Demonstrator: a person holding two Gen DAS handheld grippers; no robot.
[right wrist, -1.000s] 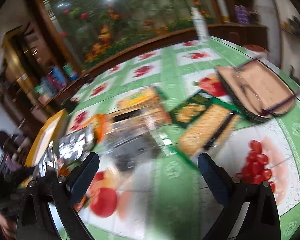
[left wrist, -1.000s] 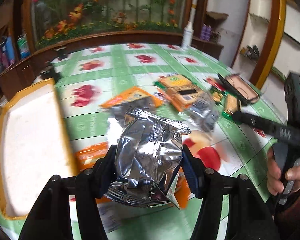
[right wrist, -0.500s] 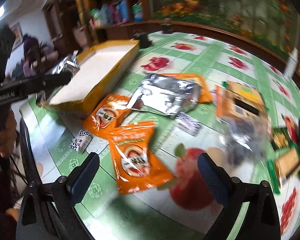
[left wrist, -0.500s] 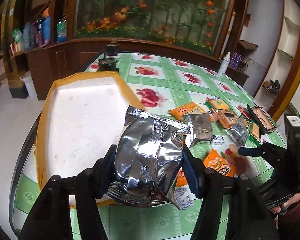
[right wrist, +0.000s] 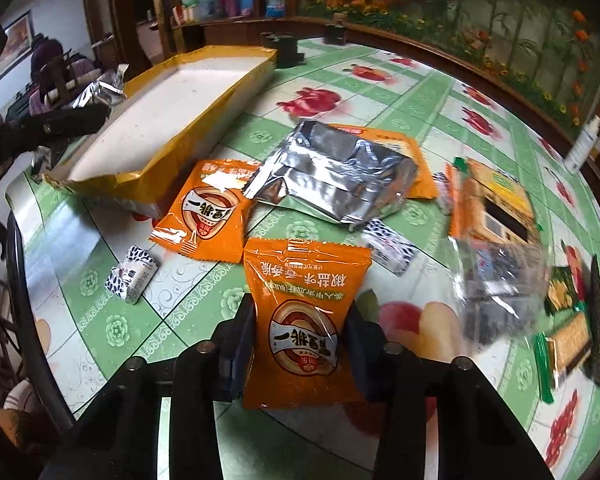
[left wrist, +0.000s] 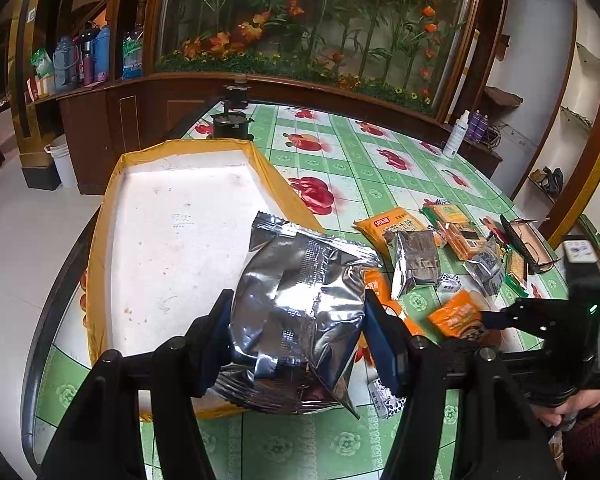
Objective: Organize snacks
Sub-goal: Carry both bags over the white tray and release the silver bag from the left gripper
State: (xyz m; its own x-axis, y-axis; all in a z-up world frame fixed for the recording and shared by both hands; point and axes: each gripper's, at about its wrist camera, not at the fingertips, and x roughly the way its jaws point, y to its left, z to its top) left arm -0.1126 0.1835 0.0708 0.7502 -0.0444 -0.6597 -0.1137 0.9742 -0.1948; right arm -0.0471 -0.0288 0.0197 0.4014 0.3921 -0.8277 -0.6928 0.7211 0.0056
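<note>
Left wrist view: the left gripper [left wrist: 298, 336] has its jaws about half open and pinched on both sides of a crinkly silver foil snack bag [left wrist: 296, 320], holding it up over the near corner of the shallow white tray with the orange-yellow rim [left wrist: 100, 248]. My guess is that tray is where the snacks get collected, so the bag is parked there ready to drop in. The rest of the pile sits well off to the right on the green floral tablecloth with fruit prints [left wrist: 340, 152]. There's printing on those packs but I can't read it from here. A hand [left wrist: 580, 404] at the far right edge holds the other tool.

Right wrist view: the right gripper [right wrist: 304, 340] is closing its jaws around a bright orange plastic snack packet [right wrist: 306, 312], fingers flanking both sides, packet lying on the tablecloth. Grabbing it low by the sides probably keeps it from sliding. The packet has Chinese characters and a round bowl logo, upside down from this angle, so I won't try to quote it. 1 more identical orange packet [right wrist: 204, 210] lies just beyond it beside the tray, partly under a second silver foil pouch [right wrist: 340, 172], plus a little white wrapped candy with a dark pattern [right wrist: 130, 276]
</note>
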